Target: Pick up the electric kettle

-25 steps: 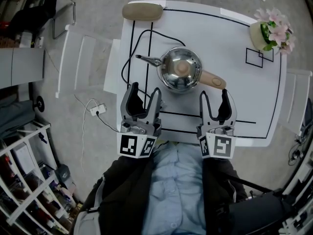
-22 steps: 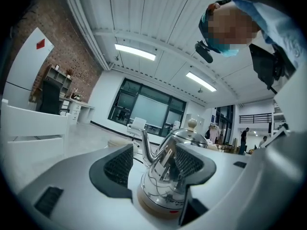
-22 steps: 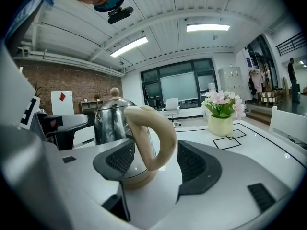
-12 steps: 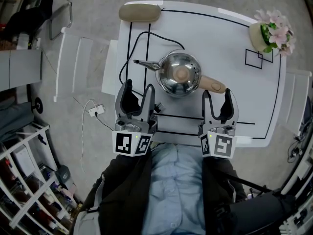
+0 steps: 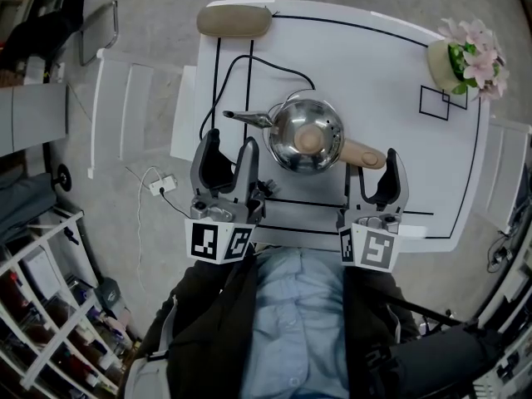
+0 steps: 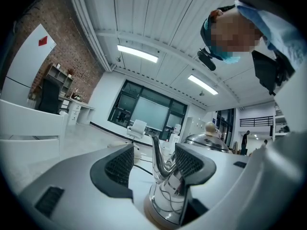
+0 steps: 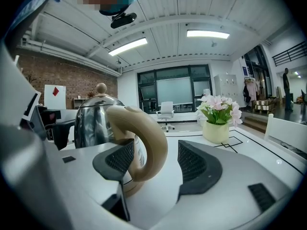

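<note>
- From above, a polished steel electric kettle (image 5: 306, 135) stands near the middle of the white counter (image 5: 374, 73). Its thin spout (image 5: 248, 119) points left and its tan handle (image 5: 366, 152) points right.
- A person in a pale blue shirt (image 5: 303, 306) holds both tools at the counter's near edge. The left gripper (image 5: 229, 141) is just near of the spout, and the right gripper (image 5: 371, 166) is at the tip of the handle.
- Only the head view shows the black cord (image 5: 249, 65) looping over the black-lined counter top, and the tan oblong pad (image 5: 234, 21) at the far left edge.
- The left gripper view alone shows the left gripper (image 6: 153, 151) with its ribbed dark fingers released. The curved chrome spout (image 6: 159, 159) rises in the gap, close to the right-hand finger. The domed lid with its round knob (image 6: 208, 127) shows beyond.
- The right gripper view alone shows the right gripper (image 7: 156, 150) with its fingers likewise spread wide. The smooth, matt, loop-shaped handle (image 7: 152, 140) sits between them, close against the left-hand finger. Whether it touches that finger cannot be told.
- Behind the handle is the mirror-bright kettle body (image 7: 93, 121).
- A cream flower pot (image 7: 216, 131) with pink blossoms stands far right on the counter, also visible from above (image 5: 465, 56).
</note>
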`<state>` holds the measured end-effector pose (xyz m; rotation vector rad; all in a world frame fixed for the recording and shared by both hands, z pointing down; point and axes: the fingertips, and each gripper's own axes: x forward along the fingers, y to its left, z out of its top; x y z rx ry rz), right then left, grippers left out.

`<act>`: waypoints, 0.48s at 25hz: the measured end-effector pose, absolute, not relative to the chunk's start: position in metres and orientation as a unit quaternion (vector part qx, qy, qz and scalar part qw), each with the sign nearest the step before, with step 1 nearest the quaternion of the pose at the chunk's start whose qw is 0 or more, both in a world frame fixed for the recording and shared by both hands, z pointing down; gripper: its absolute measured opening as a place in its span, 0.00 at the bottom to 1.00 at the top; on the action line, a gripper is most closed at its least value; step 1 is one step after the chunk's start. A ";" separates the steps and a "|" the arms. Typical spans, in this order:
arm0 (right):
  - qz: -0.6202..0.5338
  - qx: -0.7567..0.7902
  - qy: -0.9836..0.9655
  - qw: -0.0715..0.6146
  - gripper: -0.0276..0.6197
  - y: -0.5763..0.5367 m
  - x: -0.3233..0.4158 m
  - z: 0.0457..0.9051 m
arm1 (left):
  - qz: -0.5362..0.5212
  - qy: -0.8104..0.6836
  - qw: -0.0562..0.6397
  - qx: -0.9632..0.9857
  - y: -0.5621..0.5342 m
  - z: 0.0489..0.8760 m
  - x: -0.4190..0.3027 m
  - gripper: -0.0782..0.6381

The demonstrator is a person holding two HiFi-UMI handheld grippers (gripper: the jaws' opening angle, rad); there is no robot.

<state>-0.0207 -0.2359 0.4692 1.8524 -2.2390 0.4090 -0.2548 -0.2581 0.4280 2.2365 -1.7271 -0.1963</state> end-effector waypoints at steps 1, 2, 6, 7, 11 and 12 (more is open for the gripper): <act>0.137 0.629 -0.758 0.103 0.46 -0.238 -0.020 0.469 | -0.070 -0.602 0.154 0.780 -0.260 0.428 -0.255 0.48; 0.135 0.631 -0.757 0.103 0.46 -0.239 -0.020 0.469 | -0.072 -0.601 0.153 0.781 -0.263 0.428 -0.256 0.48; 0.131 0.638 -0.752 0.102 0.46 -0.246 -0.016 0.472 | -0.076 -0.599 0.152 0.783 -0.270 0.428 -0.256 0.48; 0.131 0.639 -0.751 0.103 0.46 -0.247 -0.015 0.472 | -0.076 -0.598 0.153 0.783 -0.272 0.429 -0.256 0.48; 0.128 0.643 -0.748 0.103 0.46 -0.251 -0.013 0.474 | -0.077 -0.593 0.158 0.786 -0.278 0.432 -0.255 0.48; 0.128 0.643 -0.748 0.103 0.46 -0.252 -0.012 0.474 | -0.076 -0.591 0.158 0.787 -0.280 0.433 -0.254 0.48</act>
